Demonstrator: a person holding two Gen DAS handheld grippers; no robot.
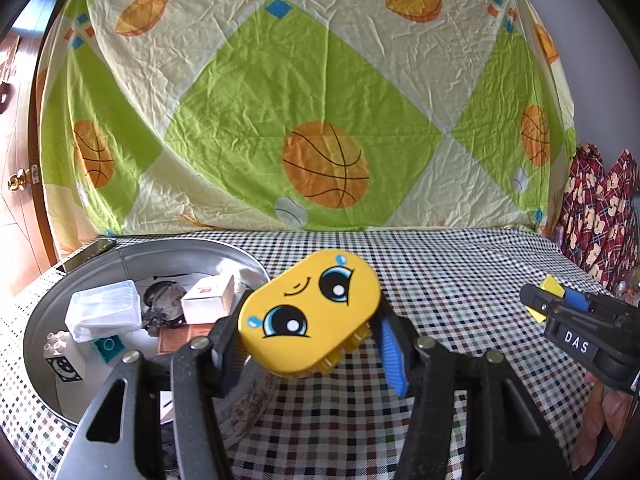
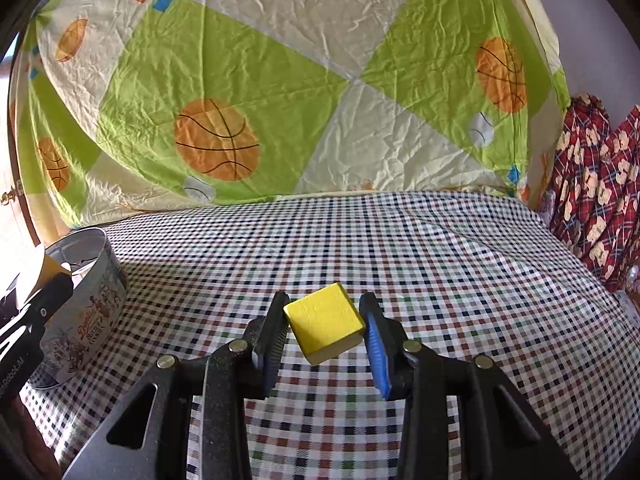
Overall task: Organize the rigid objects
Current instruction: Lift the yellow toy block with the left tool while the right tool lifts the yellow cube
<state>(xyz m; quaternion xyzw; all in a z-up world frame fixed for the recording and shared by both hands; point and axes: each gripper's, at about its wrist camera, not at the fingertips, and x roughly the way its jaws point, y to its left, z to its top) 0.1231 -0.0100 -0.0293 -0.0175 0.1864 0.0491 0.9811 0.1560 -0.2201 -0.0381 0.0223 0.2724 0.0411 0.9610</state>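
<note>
Over the checked cloth [image 2: 400,248], the left gripper [image 1: 310,330] squeezes a yellow face toy [image 1: 310,314] beside the round tin [image 1: 48,312], likely to drop it in. The right gripper [image 2: 324,326] pinches a yellow block [image 2: 326,326], kept off the cloth.

The round tin [image 2: 80,312] is cut off at the right-wrist view's left edge, its contents hidden.
</note>
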